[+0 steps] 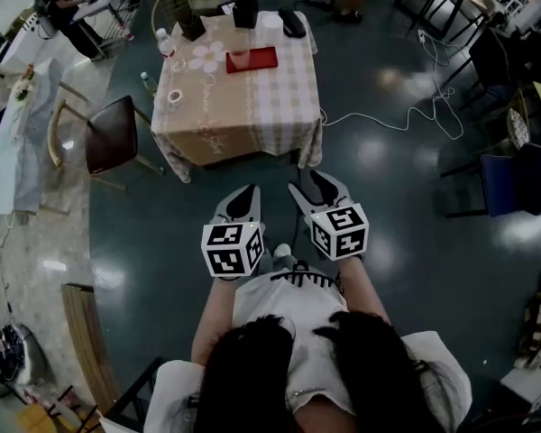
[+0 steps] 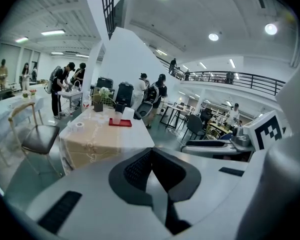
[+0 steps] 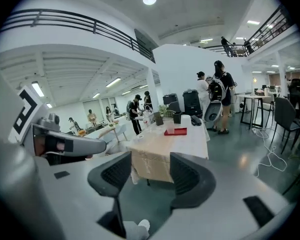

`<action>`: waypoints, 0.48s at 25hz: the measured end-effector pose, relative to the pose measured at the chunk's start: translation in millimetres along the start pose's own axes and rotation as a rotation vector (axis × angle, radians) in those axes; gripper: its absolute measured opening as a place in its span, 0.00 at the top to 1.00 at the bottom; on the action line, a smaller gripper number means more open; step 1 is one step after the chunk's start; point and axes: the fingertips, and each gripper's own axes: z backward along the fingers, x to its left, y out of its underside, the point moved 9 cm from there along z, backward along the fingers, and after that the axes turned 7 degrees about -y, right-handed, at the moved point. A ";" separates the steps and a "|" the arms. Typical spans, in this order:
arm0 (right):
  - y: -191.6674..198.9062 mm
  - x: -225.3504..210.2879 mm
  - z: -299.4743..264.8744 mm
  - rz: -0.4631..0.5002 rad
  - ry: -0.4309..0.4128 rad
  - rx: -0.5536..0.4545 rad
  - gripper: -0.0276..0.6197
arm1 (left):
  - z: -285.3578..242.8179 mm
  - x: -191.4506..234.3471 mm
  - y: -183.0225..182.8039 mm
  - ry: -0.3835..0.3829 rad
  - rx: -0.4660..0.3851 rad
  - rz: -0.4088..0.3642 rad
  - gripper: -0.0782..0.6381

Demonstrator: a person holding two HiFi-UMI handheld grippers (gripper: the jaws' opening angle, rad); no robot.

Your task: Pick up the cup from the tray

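Note:
A small translucent cup (image 1: 239,59) stands on the left part of a red tray (image 1: 260,59), on a table with a checked cloth (image 1: 279,106) well ahead of me. The left gripper view shows the cup (image 2: 117,118) and tray (image 2: 121,123) far off, and the right gripper view shows the same cup (image 3: 169,126) and tray (image 3: 176,131). My left gripper (image 1: 243,197) hangs over the floor short of the table, with its jaws shut and nothing between them (image 2: 151,153). Beside it, my right gripper (image 1: 308,186) is open and empty (image 3: 150,168).
On the table are a potted plant (image 1: 192,7), a black box (image 1: 245,12), a white roll (image 1: 270,23), a bottle (image 1: 166,43) and a tape roll (image 1: 175,96). A chair (image 1: 111,133) stands to its left. A cable (image 1: 388,115) lies on the floor. People stand behind the table (image 3: 217,96).

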 end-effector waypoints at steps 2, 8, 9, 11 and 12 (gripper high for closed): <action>-4.1 0.1 -4.2 0.029 -0.028 -0.006 0.54 | -1.4 3.1 -1.9 -0.013 -0.002 0.006 0.88; -16.9 -6.1 -26.4 0.069 -0.044 -0.027 0.53 | -15.6 20.0 -11.4 -0.035 -0.003 0.004 0.88; -20.1 -7.3 -31.0 0.074 -0.046 -0.030 0.53 | -19.0 23.4 -14.2 -0.038 -0.003 0.003 0.88; -27.6 -8.8 -39.3 0.088 -0.050 -0.033 0.52 | -25.3 29.7 -20.5 -0.046 -0.004 0.000 0.88; -31.4 -9.8 -43.0 0.094 -0.050 -0.035 0.52 | -28.5 32.5 -24.1 -0.048 -0.006 0.001 0.88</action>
